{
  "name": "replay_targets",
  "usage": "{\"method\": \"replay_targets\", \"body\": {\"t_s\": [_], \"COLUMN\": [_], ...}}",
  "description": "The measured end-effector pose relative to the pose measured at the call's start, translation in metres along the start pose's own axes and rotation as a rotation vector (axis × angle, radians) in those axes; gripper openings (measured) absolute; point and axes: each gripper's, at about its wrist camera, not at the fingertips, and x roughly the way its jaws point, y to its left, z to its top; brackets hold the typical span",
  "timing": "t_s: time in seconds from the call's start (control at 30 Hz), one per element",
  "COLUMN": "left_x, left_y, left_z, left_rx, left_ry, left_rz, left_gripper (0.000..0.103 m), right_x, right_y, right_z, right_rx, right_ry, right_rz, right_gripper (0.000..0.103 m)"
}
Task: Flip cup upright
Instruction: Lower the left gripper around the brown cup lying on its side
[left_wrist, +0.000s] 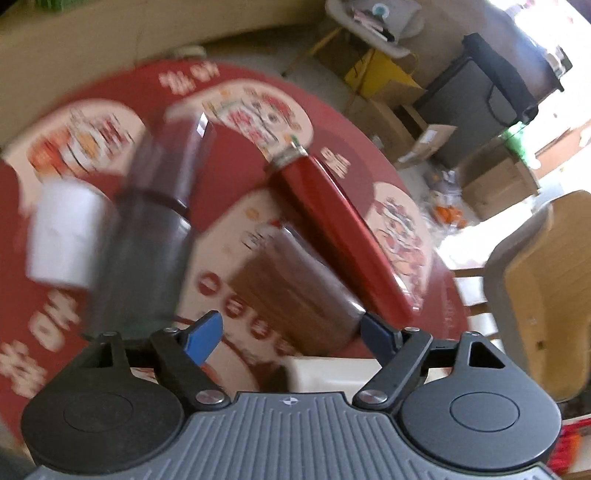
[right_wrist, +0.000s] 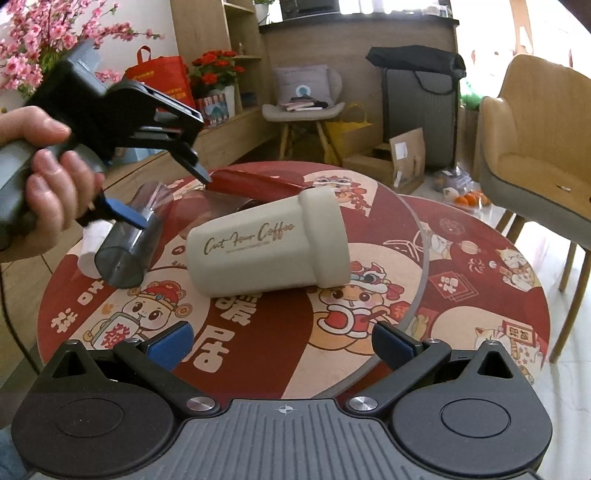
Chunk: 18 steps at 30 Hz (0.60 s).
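Note:
A beige coffee cup (right_wrist: 266, 243) with script lettering lies on its side in the middle of the round red table (right_wrist: 480, 295), lid end to the right. A dark translucent cup (right_wrist: 127, 254) lies on its side to its left; it also shows blurred in the left wrist view (left_wrist: 147, 236). My left gripper (right_wrist: 166, 199) hovers open over the dark cup, held by a hand; its blue fingertips (left_wrist: 205, 338) stand wide apart. My right gripper (right_wrist: 280, 343) is open and empty near the table's front edge, short of the beige cup.
A red bottle (right_wrist: 255, 184) lies on its side behind the cups, also in the left wrist view (left_wrist: 343, 236). A small white cup (left_wrist: 62, 232) sits by the dark cup. A glass turntable (right_wrist: 417, 236) covers the table centre. A tan armchair (right_wrist: 535, 147) stands right.

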Motion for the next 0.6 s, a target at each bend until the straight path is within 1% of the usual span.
{"method": "replay_targets", "body": {"t_s": [0.03,0.1,0.2,0.27,0.33,0.47,0.6], "left_x": [0.005,0.013,0.024,0.027,0.028,0.037,0.041], "left_y": [0.001,0.0,-0.006,-0.012,-0.018,-0.017,-0.014], "left_z": [-0.002,-0.004,-0.007,-0.006,-0.002,0.004,0.006], "left_rx": [-0.022,-0.035,-0.005,0.029,0.04,0.011,0.01], "left_ry": [0.003,-0.006,-0.028,-0.053,-0.074,-0.058,-0.063], "left_rz": [-0.017,-0.018,-0.006,-0.015,0.0,0.032,0.037], "left_gripper": [0.083,0.083,0.084,0.085,0.086,0.086,0.087], "right_x": [0.001,0.001,0.001,0.002,0.003,0.004,0.004], "right_y": [0.0,-0.002,-0.008,-0.011,-0.013,-0.013,-0.013], "right_z": [0.0,0.0,0.0,0.0,0.0,-0.001,-0.001], "right_rx": [-0.006,-0.013,0.003,0.012,0.011,0.002,0.005], "right_ry": [0.002,0.005,0.005,0.008,0.012,0.02,0.022], "right_rz": [-0.003,-0.007,-0.01,-0.016,-0.019,-0.018,-0.02], "right_gripper": [0.103,0.103,0.103,0.103,0.103,0.103,0.103]}}
